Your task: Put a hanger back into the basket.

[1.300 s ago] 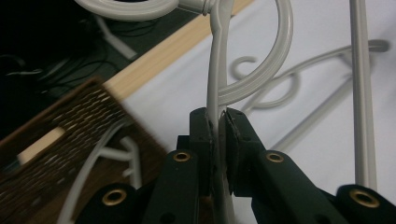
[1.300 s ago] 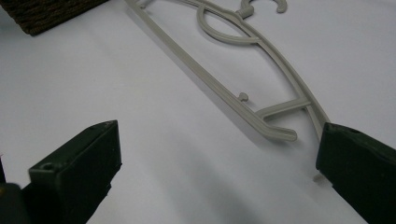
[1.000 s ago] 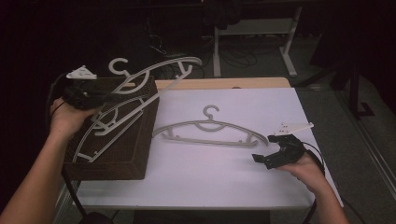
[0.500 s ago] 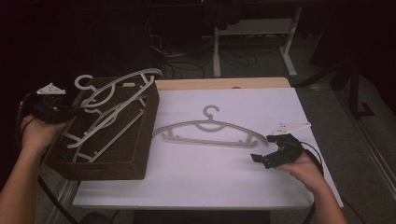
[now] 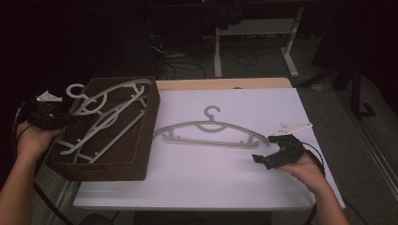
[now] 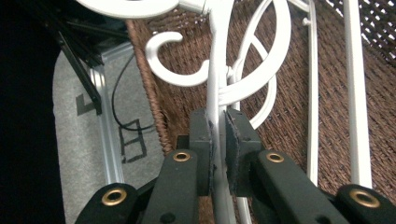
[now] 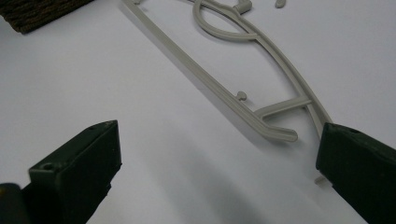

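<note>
A white plastic hanger point(image 5: 112, 91) lies slanted in the brown woven basket point(image 5: 98, 171) at the table's left end, on top of another white hanger point(image 5: 110, 133). My left gripper point(image 5: 61, 119) is at the basket's left rim. In the left gripper view it point(image 6: 218, 135) is shut on the top hanger's thin arm point(image 6: 215, 88), just below the hook. A grey hanger point(image 5: 211, 133) lies flat on the white table. My right gripper point(image 5: 265, 149) rests open beside that hanger's right end. In the right gripper view the hanger's tip point(image 7: 275, 133) lies ahead, between the wide jaws point(image 7: 219, 144).
The table's white top point(image 5: 211, 183) reaches from the basket to the right edge. A strip of wood point(image 5: 225, 83) runs along the far edge. Beyond it stand a white frame's legs point(image 5: 291, 51) and cables on the dark floor. Grey floor and a metal rail point(image 6: 105, 140) lie left of the basket.
My left hand has carried the white hanger to the left and down, so it now lies lower over the basket. The right hand and the grey hanger have stayed in place.
</note>
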The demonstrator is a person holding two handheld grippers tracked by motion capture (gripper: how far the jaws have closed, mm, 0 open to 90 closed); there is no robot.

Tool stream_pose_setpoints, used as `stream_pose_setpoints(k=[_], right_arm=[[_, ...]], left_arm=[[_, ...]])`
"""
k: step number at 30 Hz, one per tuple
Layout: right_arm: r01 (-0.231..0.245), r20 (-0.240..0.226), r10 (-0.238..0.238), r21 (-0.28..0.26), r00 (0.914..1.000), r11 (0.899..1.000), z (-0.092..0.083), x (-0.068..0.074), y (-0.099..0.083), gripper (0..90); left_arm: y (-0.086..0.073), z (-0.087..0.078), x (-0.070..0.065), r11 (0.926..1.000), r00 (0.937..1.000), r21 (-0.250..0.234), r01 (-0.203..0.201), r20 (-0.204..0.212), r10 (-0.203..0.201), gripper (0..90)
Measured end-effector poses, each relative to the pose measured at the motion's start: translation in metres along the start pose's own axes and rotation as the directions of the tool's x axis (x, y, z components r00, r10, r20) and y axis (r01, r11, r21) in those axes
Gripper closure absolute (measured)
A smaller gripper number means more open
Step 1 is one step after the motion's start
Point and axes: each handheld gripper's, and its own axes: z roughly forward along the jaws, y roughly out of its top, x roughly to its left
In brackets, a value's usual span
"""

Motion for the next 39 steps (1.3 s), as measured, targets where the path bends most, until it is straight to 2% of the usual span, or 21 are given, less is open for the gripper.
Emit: stream_pose_setpoints(k=[3, 5, 7, 9, 12, 17, 22, 26, 30, 34, 39], right_arm=[[-0.003, 0.001, 0.003, 0.001, 1.0000, 1.000, 0.000, 0.000, 0.000, 0.0], [-0.005, 0.001, 0.005, 0.001, 1.0000, 1.000, -0.001, 0.000, 0.000, 0.0], [-0.004, 0.001, 0.004, 0.000, 1.0000, 1.000, -0.001, -0.001, -0.001, 0.0], [-0.002, 0.002, 0.002, -0.001, 1.0000, 1.000, -0.002, -0.001, -0.001, 0.0], [-0.004, 0.001, 0.004, -0.002, 1.0000, 1.000, -0.002, 0.000, -0.001, 0.0], [-0.002, 0.001, 0.002, -0.003, 1.0000, 1.000, -0.002, 0.000, 0.000, 0.0], [0.000, 0.001, 0.000, -0.003, 1.0000, 1.000, -0.003, 0.000, -0.001, 0.0], [0.000, 0.002, 0.000, -0.005, 1.0000, 1.000, -0.004, 0.000, -0.001, 0.0], [-0.001, 0.002, 0.001, -0.007, 1.0000, 1.000, -0.004, 0.000, -0.001, 0.0], [-0.001, 0.005, 0.001, -0.001, 1.0000, 1.000, -0.003, -0.001, -0.001, 0.0], [-0.005, 0.003, 0.005, -0.005, 1.0000, 1.000, -0.003, -0.001, 0.000, 0.0]], left_arm=[[-0.002, 0.009, -0.002, 0.9998, 1.0000, 0.020, 0.005, 0.007, -0.005, 82.5], [-0.003, 0.014, -0.002, 0.9996, 0.9995, 0.023, 0.016, 0.027, -0.017, 82.3], [-0.005, 0.019, -0.002, 0.9984, 0.9976, 0.038, 0.043, 0.052, -0.045, 81.2], [-0.005, 0.020, -0.002, 0.9978, 0.9963, 0.019, 0.064, 0.056, -0.065, 74.9], [-0.004, 0.018, -0.002, 0.9956, 0.9923, -0.012, 0.093, 0.083, -0.092, 64.5], [0.002, 0.012, -0.006, 0.9891, 0.9801, -0.070, 0.130, 0.160, -0.117, 54.9], [0.011, 0.008, -0.019, 0.9845, 0.9672, -0.114, 0.134, 0.231, -0.105, 47.7], [0.020, 0.006, -0.033, 0.9802, 0.9505, -0.147, 0.132, 0.299, -0.083, 42.2], [0.032, 0.005, -0.052, 0.9787, 0.9336, -0.176, 0.106, 0.356, -0.037, 36.3], [0.045, 0.006, -0.075, 0.9721, 0.9126, -0.215, 0.094, 0.409, 0.003, 32.1], [0.066, 0.005, -0.113, 0.9645, 0.8825, -0.256, 0.067, 0.466, 0.063, 29.1]])
